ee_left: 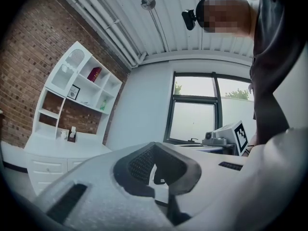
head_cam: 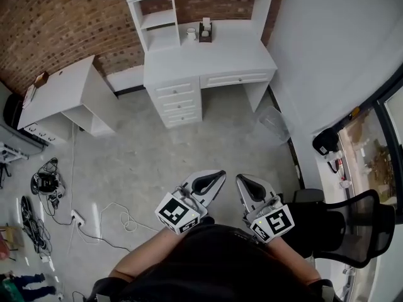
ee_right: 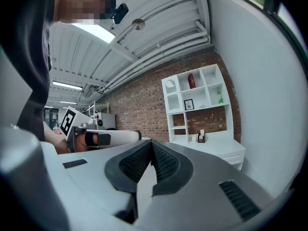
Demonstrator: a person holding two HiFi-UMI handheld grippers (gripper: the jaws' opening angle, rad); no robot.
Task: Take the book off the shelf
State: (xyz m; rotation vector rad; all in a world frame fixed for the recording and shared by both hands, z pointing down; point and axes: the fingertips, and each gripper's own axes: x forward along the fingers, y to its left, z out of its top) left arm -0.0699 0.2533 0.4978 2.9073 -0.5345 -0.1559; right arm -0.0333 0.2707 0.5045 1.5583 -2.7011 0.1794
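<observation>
Both hand-held grippers are level and side by side in front of the person's body, facing a white worktop (head_cam: 211,54) across open floor (head_cam: 157,162). Left hand-held gripper (head_cam: 219,175): jaws together at the tips, nothing between the pads. Right hand-held gripper (head_cam: 241,180): jaws also pressed together, holding nothing. The red book (ee_left: 94,74) stands in the middle top compartment of the white shelf (ee_left: 109,85) above the worktop, well ahead of both grippers and well apart from them. It sits high and left in the left gripper view, high and right in the right gripper view. A small picture frame (ee_right: 188,104) and a green bottle (ee_right: 219,97) occupy the compartments one row below the book. A black office chair (head_cam: 356,225) is just right of the right hand-held gripper. Loose cables (head_cam: 44,187) lie on the floor, off to the left.
</observation>
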